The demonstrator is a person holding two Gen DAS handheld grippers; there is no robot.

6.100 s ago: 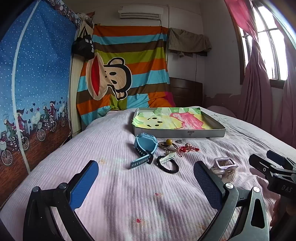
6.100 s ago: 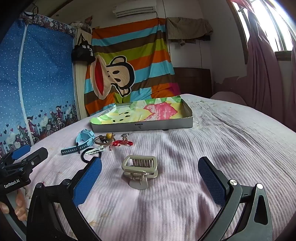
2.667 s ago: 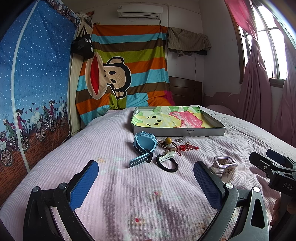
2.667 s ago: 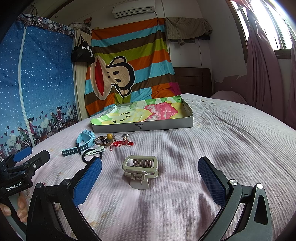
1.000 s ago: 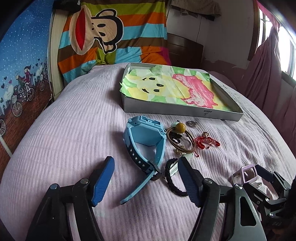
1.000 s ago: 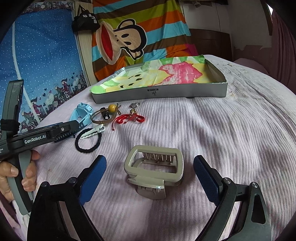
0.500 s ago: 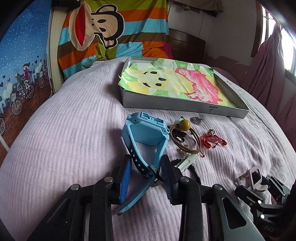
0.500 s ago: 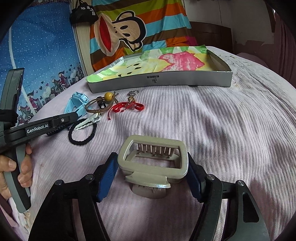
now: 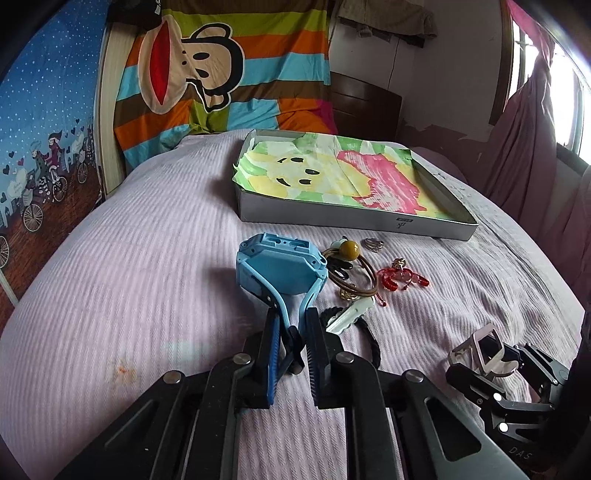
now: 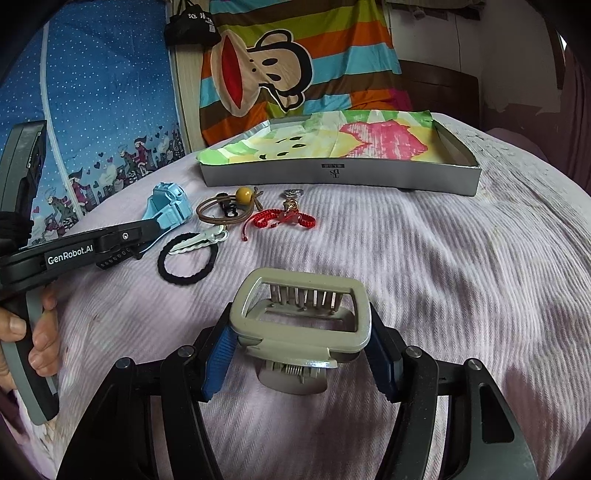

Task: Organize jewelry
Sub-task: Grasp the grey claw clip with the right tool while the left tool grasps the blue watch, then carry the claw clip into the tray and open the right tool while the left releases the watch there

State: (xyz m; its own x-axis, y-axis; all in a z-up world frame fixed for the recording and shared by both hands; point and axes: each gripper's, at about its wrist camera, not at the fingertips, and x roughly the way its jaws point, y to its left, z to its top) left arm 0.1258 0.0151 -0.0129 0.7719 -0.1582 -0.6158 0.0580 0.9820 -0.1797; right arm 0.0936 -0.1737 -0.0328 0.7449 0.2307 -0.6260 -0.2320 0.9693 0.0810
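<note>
Both tongs have just closed — left tongs point(image 9: 291, 341) pinching the blue watch point(image 9: 282, 267) strap, right tongs point(image 10: 299, 350) pinching the hair claw point(image 10: 301, 321) — ready for the tray point(image 10: 332, 173) at twelve o'clock.

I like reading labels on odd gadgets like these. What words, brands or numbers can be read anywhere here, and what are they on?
"GenRobot.AI": white print on the side of the left gripper, seen from the right wrist.
"DAS": faint letters on the right gripper's body, cut off by the picture's edge.
Small dark mark on the tray's front wall: too small to read.
White characters on the black bag hanging on the wall: too blurred to read.
</note>
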